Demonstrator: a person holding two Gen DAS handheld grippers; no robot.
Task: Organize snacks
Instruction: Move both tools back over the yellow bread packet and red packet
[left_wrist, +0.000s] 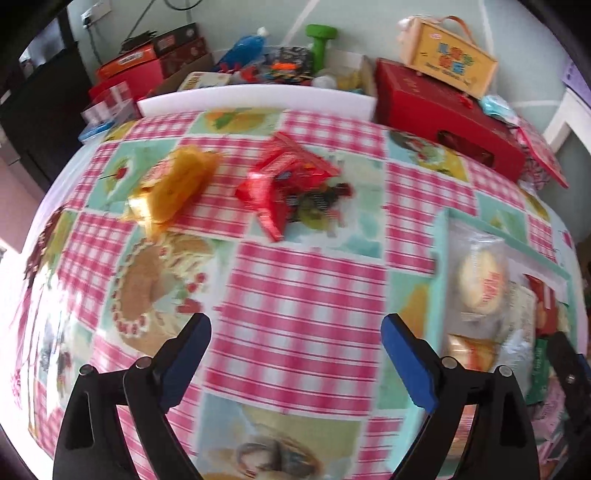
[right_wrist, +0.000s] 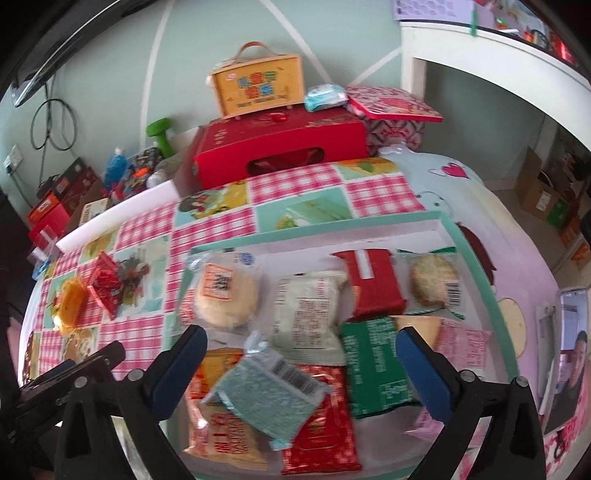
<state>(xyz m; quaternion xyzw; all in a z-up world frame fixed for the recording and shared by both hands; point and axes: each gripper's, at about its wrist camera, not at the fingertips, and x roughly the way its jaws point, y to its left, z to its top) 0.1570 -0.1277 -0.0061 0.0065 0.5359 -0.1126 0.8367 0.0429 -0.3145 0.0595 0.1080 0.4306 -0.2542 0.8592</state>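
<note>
My right gripper (right_wrist: 301, 343) is open above a white tray with a teal rim (right_wrist: 317, 230). Several wrapped snacks fill the tray. A grey-teal packet (right_wrist: 269, 391) lies slanted on top of the pile, below the gripper and between its fingers, with the pads clear of it. My left gripper (left_wrist: 295, 332) is open over the checked tablecloth (left_wrist: 306, 280) with nothing between its fingers. Farther out on the cloth lie a yellow packet (left_wrist: 173, 184) and a red packet (left_wrist: 280, 184). The tray's corner (left_wrist: 443, 236) sits just right of the left gripper.
A red gift box (right_wrist: 280, 147) with a yellow carry box (right_wrist: 258, 85) on top stands at the table's far edge. A white board (left_wrist: 258, 98), a green dumbbell (right_wrist: 160, 136) and more boxes sit behind. A phone (right_wrist: 569, 350) lies right of the tray.
</note>
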